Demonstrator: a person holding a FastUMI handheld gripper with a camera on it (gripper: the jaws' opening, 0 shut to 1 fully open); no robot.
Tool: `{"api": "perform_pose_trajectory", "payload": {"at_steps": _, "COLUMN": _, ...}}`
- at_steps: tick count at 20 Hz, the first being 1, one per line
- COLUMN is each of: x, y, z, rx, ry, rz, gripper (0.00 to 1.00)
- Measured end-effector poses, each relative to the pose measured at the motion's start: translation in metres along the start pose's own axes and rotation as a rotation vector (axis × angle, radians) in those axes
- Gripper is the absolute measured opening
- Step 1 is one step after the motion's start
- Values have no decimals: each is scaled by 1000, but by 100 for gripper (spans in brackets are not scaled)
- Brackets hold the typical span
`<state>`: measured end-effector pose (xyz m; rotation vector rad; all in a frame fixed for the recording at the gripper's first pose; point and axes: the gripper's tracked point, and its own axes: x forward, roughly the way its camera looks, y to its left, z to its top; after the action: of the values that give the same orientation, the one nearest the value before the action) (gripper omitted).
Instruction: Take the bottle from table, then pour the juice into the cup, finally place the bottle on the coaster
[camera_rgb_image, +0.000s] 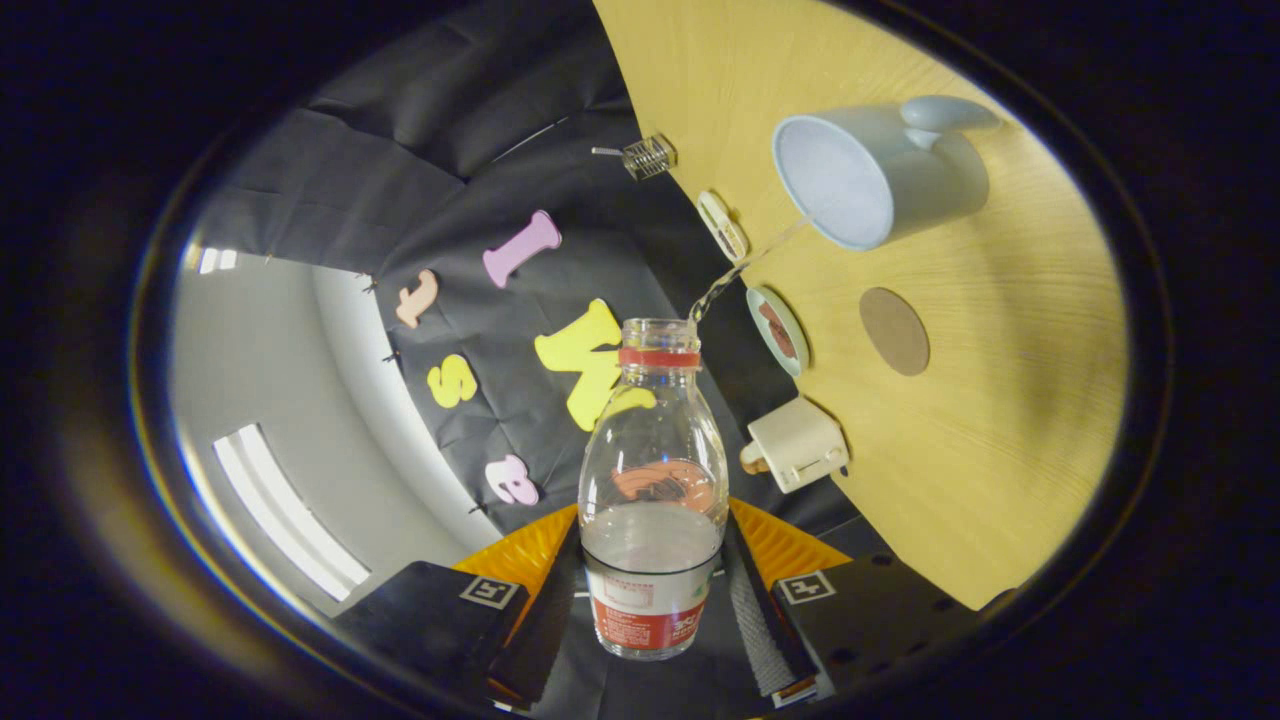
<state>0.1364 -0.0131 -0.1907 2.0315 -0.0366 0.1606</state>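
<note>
Black cloth backs a wooden tabletop (1000, 400) that carries a round brown coaster (894, 331), a small dish (778, 330), a cream box (797, 444) and a wire piece (650, 156). Both fingers of the jaws (655, 590) press the clear bottle (653, 480), partly filled with clear liquid. A thin stream leaves its mouth toward the pale blue cup (870, 175) beyond.

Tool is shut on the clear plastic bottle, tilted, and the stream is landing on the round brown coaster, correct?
Not quite. In the gripper view the tool is shut on the clear plastic bottle, which is tilted, but the stream runs into the pale blue cup, not onto the round brown coaster.
</note>
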Motion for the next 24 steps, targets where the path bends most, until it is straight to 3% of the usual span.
{"api": "perform_pose_trajectory", "payload": {"at_steps": 13, "x": 1, "y": 49, "z": -9, "rx": 70, "ry": 5, "rz": 78, "gripper": 79}}
{"api": "perform_pose_trajectory", "payload": {"at_steps": 24, "x": -2, "y": 43, "z": 9, "rx": 94, "ry": -34, "rz": 57, "gripper": 79}}
